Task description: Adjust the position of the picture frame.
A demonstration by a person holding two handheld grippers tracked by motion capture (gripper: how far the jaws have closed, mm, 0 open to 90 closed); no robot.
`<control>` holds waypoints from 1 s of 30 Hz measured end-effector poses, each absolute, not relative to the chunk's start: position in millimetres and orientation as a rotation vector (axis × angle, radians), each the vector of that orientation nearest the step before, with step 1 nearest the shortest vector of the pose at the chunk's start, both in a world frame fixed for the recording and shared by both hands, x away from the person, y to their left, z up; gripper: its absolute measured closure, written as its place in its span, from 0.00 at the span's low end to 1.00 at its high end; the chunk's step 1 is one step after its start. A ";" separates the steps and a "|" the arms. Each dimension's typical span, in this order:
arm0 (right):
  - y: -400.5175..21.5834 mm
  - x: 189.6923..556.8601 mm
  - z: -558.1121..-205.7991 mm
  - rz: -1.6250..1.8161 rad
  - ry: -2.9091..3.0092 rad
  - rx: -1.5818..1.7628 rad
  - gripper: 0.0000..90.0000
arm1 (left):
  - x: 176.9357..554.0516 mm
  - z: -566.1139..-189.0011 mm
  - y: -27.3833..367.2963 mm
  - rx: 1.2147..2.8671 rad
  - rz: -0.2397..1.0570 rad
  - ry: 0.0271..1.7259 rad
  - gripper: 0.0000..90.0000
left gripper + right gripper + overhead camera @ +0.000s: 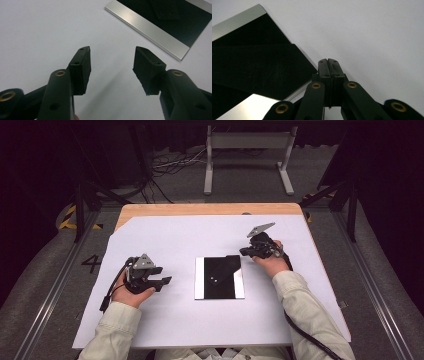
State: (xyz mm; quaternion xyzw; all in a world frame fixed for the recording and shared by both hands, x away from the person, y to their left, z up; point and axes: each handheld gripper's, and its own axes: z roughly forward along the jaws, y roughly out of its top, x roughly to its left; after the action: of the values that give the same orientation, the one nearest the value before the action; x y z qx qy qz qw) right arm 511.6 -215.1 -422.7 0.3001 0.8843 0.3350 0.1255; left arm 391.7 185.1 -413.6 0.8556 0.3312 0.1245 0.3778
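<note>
A flat plate (200,279) with silver side strips and a black face lies in the middle of the white sheet. On it rests a thin black piece (227,270) with two small holes, also seen in the left gripper view (165,10) and the right gripper view (262,67). My left gripper (165,282) lies left of the plate, pointing toward it, and its jaws stand open with nothing between them (112,67). My right gripper (243,252) sits at the plate's far right corner, its jaws shut together on nothing (328,65).
The white sheet (175,320) covers most of a wooden table whose far edge (200,209) shows bare wood. Beyond the table are cables and a metal stand (247,150) on the grey floor. A cable trails from each gripper toward the near edge.
</note>
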 end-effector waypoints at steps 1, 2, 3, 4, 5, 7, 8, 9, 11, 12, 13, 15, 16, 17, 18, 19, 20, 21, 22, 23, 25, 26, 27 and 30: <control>-212.0 513.4 -424.7 0.954 2.575 0.856 1.00 | 391.6 -414.1 183.9 2.191 0.316 0.838 0.56; -210.1 515.2 -426.2 0.952 2.577 0.840 1.00 | 391.2 -414.5 182.6 2.197 0.309 0.833 0.57; -208.7 516.9 -427.5 0.955 2.575 0.837 1.00 | 390.8 -415.4 180.8 2.199 0.304 0.827 0.58; -207.6 519.0 -428.7 0.969 2.574 0.840 1.00 | 390.5 -415.7 179.7 2.204 0.306 0.819 0.58; -207.2 520.5 -429.3 0.979 2.575 0.841 1.00 | 389.9 -416.3 178.3 2.205 0.298 0.816 0.59; -205.7 522.6 -430.5 0.986 2.583 0.834 1.00 | 390.0 -416.7 176.9 2.218 0.299 0.799 0.59; -205.1 522.9 -430.7 0.983 2.587 0.827 1.00 | 389.9 -417.3 176.2 2.217 0.301 0.797 0.59; -204.2 522.8 -431.0 0.986 2.592 0.820 1.00 | 389.7 -417.7 175.6 2.218 0.296 0.798 0.59; -202.5 522.7 -432.0 0.989 2.603 0.805 1.00 | 389.3 -417.9 174.6 2.220 0.295 0.795 0.60; -202.5 522.7 -432.0 0.989 2.603 0.805 1.00 | 389.3 -417.9 174.6 2.220 0.295 0.795 0.60; -201.2 522.4 -433.2 0.967 2.611 0.792 1.00 | 388.8 -417.6 174.0 2.221 0.292 0.793 0.60; -202.0 522.5 -434.2 0.977 2.612 0.776 1.00 | 387.8 -417.2 172.5 2.216 0.284 0.781 0.61; -202.2 522.6 -434.2 0.974 2.617 0.765 1.00 | 387.9 -417.4 172.2 2.217 0.279 0.778 0.62; -202.0 522.8 -433.9 0.970 2.623 0.761 1.00 | 388.3 -417.7 172.0 2.220 0.267 0.778 0.63; -202.0 522.8 -433.9 0.970 2.623 0.761 1.00 | 388.3 -417.7 172.0 2.220 0.267 0.778 0.64; -201.7 522.8 -433.1 0.962 2.637 0.750 1.00 | 388.6 -418.5 171.6 2.219 0.257 0.780 0.64; -200.9 522.1 -432.2 0.948 2.653 0.731 1.00 | 389.0 -418.9 171.6 2.225 0.255 0.778 0.64; -200.3 521.5 -431.5 0.938 2.662 0.727 1.00 | 389.1 -419.0 171.8 2.228 0.249 0.776 0.65; -200.0 520.7 -431.1 0.932 2.669 0.726 1.00 | 389.0 -418.9 172.0 2.228 0.249 0.776 0.65; -199.6 519.7 -430.8 0.926 2.672 0.731 1.00 | 388.8 -418.7 172.3 2.227 0.248 0.777 0.65; -198.8 517.2 -429.8 0.913 2.687 0.727 1.00 | 388.2 -417.7 173.3 2.221 0.244 0.775 0.65; -199.0 516.3 -429.2 0.911 2.706 0.722 1.00 | 388.1 -417.3 173.6 2.222 0.240 0.774 0.66; -199.0 515.3 -428.6 0.905 2.721 0.721 1.00 | 387.7 -417.1 173.8 2.222 0.234 0.773 0.66; -197.9 508.7 -426.4 0.866 2.756 0.692 1.00 | 386.8 -416.5 173.7 2.224 0.224 0.770 0.66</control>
State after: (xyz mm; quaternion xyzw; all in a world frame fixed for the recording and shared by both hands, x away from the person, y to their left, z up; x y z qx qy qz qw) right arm 508.7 -197.9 -426.4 0.2321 0.9244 0.2904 0.0857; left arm 386.8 173.7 -416.5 0.8705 0.3015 0.0875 0.3790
